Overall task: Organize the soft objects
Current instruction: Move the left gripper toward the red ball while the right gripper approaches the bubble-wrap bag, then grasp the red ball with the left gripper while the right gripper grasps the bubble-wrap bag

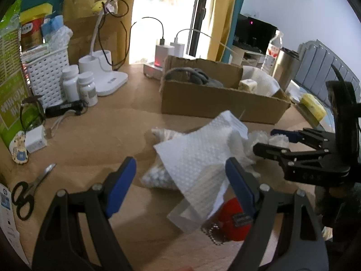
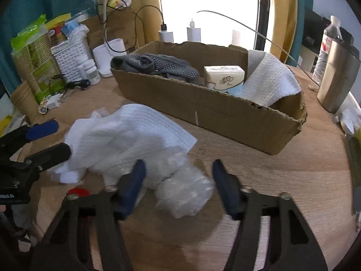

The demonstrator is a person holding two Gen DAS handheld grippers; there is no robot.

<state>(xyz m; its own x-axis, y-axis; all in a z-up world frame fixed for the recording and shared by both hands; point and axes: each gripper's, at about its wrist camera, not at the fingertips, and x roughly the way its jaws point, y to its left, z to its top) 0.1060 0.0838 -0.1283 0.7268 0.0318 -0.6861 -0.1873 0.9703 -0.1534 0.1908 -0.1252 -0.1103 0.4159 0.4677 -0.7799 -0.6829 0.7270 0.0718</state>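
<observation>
Both tongs are spread wide and holding nothing right now. The right tongs (image 2: 178, 187) hover low with a crumpled wad of clear bubble wrap (image 2: 185, 194) sitting pretty much between the blue pads, so I'd guess that arm takes it. The left tongs (image 1: 180, 185) hang over the near end of a white embossed paper towel sheet (image 1: 203, 158), which stretches away from them toward a long, shallow brown cardboard box (image 2: 203, 113). The box sits toward the far edge of the wooden tabletop (image 2: 282, 180) and already has a grey dotted cloth (image 2: 158, 66), a tissue pack (image 2: 224, 76) and another towel inside. Black scissors (image 1: 27, 194) lie at the left edge; yellow curtains and a bright window are behind.
</observation>
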